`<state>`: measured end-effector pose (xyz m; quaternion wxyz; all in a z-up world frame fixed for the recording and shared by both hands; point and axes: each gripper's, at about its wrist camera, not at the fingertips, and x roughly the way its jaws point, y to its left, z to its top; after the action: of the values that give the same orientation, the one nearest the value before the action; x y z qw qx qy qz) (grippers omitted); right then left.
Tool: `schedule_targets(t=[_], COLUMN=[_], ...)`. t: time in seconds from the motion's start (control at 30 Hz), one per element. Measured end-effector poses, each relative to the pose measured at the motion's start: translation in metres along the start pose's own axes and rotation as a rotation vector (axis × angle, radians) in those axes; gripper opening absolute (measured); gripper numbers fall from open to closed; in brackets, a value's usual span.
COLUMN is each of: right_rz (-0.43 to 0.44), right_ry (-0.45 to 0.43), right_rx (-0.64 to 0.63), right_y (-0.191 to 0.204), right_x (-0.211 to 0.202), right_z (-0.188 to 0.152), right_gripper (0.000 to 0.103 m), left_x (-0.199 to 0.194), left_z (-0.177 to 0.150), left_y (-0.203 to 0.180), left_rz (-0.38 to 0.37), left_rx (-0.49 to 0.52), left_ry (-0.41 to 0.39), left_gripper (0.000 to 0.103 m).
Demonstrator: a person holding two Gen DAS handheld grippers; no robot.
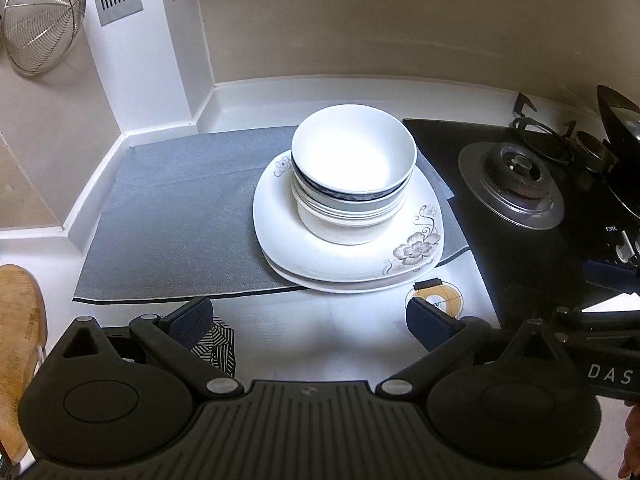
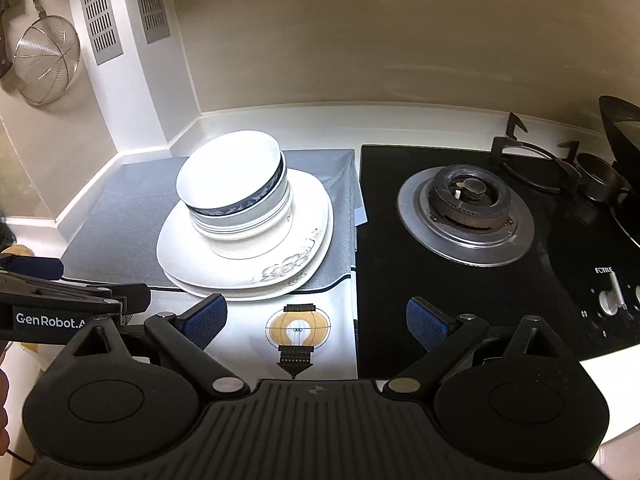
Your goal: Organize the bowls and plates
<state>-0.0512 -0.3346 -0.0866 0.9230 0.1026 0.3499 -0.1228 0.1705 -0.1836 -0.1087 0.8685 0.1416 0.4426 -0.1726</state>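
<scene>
A stack of white bowls (image 1: pixel 352 160), some with a dark blue band, stands on two white flower-patterned plates (image 1: pixel 280 240) on a grey mat (image 1: pixel 172 224). The same bowls (image 2: pixel 230 178) and plates (image 2: pixel 180 256) show in the right wrist view. My left gripper (image 1: pixel 310 320) is open and empty, a little in front of the plates. My right gripper (image 2: pixel 316 320) is open and empty, in front of and to the right of the plates, over a light-bulb print. The left gripper's body shows at the left edge of the right wrist view (image 2: pixel 60 304).
A black gas hob (image 2: pixel 480 248) with a steel burner (image 2: pixel 466 216) lies right of the mat. A wire strainer (image 1: pixel 40 20) hangs on the left wall. A wooden board (image 1: pixel 20 320) sits at the near left. A dark pan (image 2: pixel 624 148) stands at the far right.
</scene>
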Motion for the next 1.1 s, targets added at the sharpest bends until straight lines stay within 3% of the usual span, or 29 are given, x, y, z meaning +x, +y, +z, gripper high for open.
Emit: schedule_targets(t=[0.73, 0.93, 1.1], right_rz=[0.0, 0.006, 0.022], right_ry=[-0.01, -0.014, -0.025], right_rx=[-0.005, -0.005, -0.019], right_y=[-0.003, -0.004, -0.003], right_x=[-0.002, -0.003, -0.006], right_z=[-0.001, -0.001, -0.001], right_gripper=[0.097, 0.097, 0.097], left_x=[0.001, -0.001, 0.005], left_z=[0.003, 0.002, 0.001], left_y=[-0.005, -0.014, -0.011], left_rz=[0.018, 0.105, 0.041], left_rx=[0.026, 0.085, 0.045], left_ry=[0.028, 0.015, 0.047], left_gripper=[0.103, 0.103, 0.103])
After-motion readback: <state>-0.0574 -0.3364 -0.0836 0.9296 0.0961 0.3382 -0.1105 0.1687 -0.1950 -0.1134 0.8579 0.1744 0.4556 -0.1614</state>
